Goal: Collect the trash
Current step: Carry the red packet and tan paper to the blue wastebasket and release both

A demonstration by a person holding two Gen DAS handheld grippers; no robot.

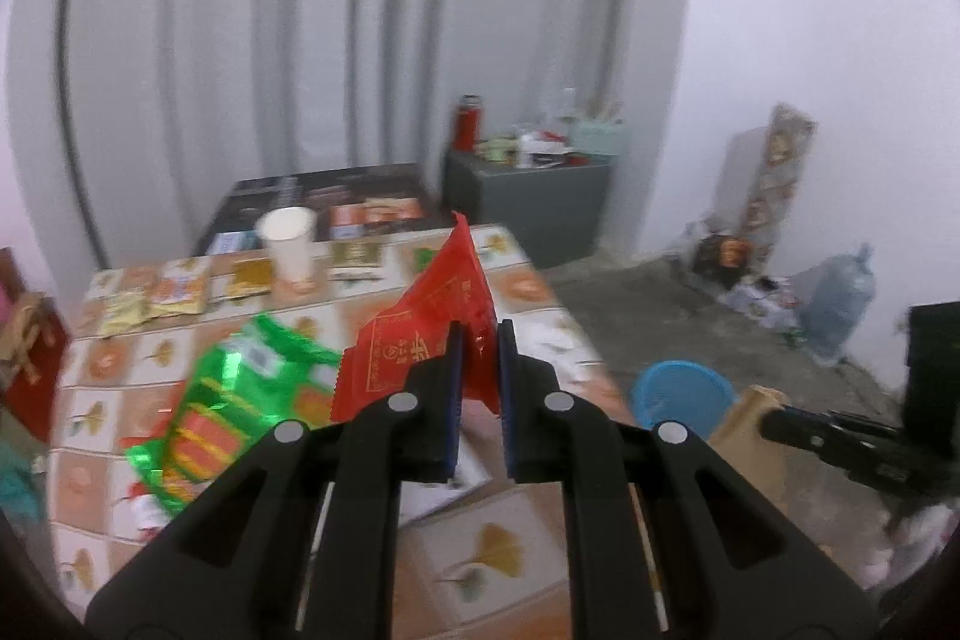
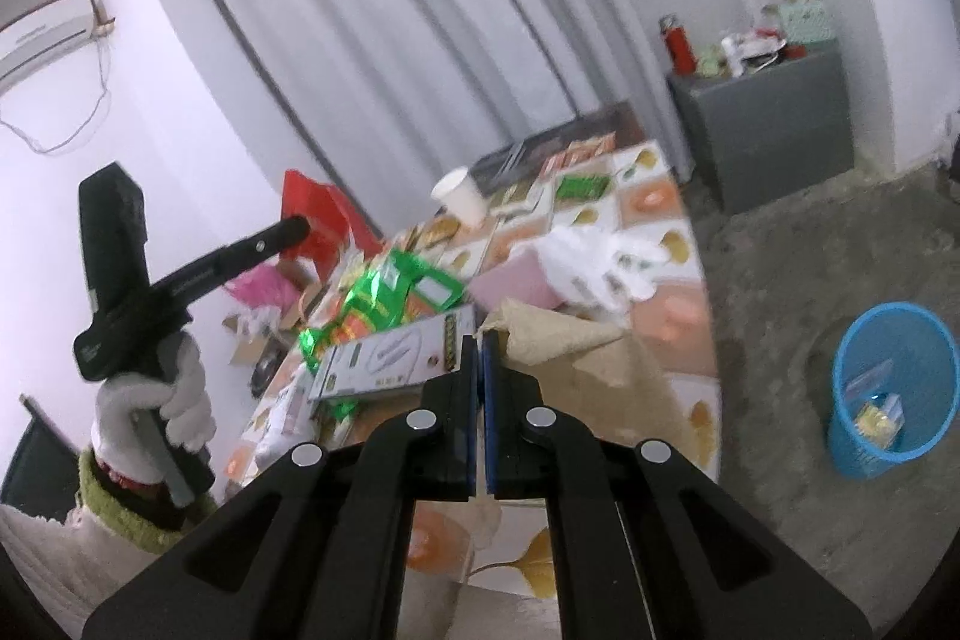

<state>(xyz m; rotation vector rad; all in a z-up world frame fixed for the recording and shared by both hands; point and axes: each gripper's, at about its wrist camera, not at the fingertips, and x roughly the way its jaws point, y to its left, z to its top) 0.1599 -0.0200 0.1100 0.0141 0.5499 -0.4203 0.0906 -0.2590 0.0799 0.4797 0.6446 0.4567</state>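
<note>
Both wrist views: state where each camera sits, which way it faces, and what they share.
Left wrist: on the left hand-held gripper, facing along its fingers over the table; it pinches a red wrapper.
Right wrist: on the right hand-held gripper, shut on brown paper; the gloved left hand shows.
Shared: white cup, blue basket.
</note>
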